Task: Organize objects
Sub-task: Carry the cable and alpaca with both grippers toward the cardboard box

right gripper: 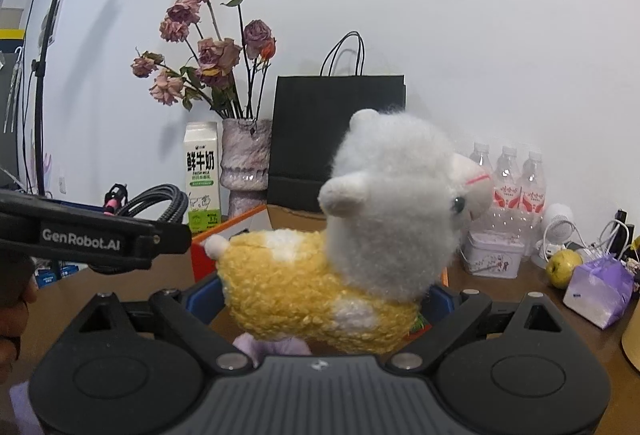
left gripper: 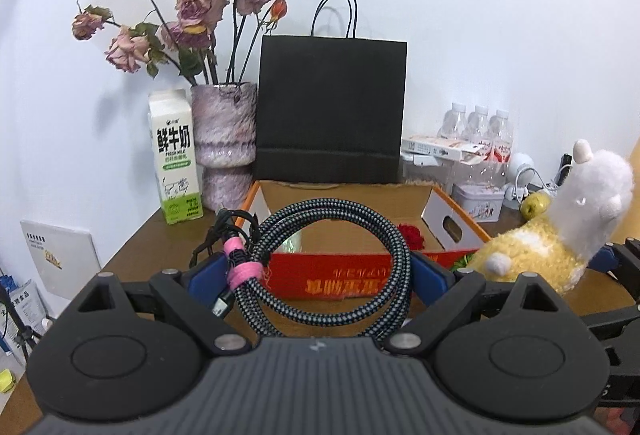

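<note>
The left gripper (left gripper: 320, 275) fingers grip a coiled cable (left gripper: 328, 267); the right gripper (right gripper: 320, 299) fingers grip a plush toy (right gripper: 340, 275). The open box (left gripper: 348, 195) lies just beyond both, the cable more squarely before it.

Ahead of me the cardboard box (left gripper: 348, 203) lies open on top, its inside mostly bare. Behind it the black paper bag (left gripper: 330, 111) walls off the back, with vase (left gripper: 224, 139) and milk carton (left gripper: 176, 163) left, and bottles (left gripper: 476, 127) and tin (left gripper: 478, 201) crowding the bench (left gripper: 160, 235) right.
</note>
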A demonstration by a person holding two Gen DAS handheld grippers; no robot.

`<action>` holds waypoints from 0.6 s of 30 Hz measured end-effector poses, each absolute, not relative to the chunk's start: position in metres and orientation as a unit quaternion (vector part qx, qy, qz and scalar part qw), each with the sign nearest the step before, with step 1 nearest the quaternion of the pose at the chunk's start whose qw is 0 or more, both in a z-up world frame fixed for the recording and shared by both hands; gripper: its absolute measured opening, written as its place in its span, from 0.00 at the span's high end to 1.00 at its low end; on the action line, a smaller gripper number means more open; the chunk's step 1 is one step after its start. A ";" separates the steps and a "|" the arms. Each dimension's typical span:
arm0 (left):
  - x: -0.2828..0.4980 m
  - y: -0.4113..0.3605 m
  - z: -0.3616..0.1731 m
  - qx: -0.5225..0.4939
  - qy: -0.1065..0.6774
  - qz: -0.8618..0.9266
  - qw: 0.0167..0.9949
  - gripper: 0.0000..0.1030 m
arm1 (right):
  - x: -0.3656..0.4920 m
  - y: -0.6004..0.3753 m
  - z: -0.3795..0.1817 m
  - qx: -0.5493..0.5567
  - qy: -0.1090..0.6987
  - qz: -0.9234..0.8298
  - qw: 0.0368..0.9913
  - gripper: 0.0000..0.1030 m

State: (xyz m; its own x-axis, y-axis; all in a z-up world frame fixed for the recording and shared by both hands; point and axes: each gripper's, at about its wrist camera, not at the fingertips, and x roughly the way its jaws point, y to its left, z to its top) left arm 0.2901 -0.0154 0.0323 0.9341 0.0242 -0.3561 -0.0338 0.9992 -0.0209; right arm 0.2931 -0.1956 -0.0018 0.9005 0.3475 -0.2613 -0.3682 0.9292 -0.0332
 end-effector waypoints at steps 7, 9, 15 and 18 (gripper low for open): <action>0.311 -0.016 0.037 -0.018 0.170 0.020 0.985 0.08 | 0.317 -0.189 0.006 -0.034 0.116 0.191 0.974 0.06; 0.317 -0.015 0.039 -0.022 0.163 0.020 0.986 0.08 | 0.324 -0.187 0.007 -0.035 0.117 0.193 0.974 0.06; 0.336 -0.012 0.040 -0.025 0.162 0.018 0.986 0.08 | 0.342 -0.184 0.008 -0.038 0.116 0.196 0.973 0.06; 0.346 -0.010 0.039 -0.027 0.166 0.017 0.986 0.08 | 0.352 -0.181 0.007 -0.041 0.119 0.195 0.973 0.06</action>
State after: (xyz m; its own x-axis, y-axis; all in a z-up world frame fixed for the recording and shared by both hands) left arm 0.3457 -0.0097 0.0395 0.9443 0.0257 -0.3280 -0.0433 0.9980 -0.0467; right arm 0.3518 -0.1808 0.0069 0.8957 0.3698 -0.2470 -0.3892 0.9205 -0.0332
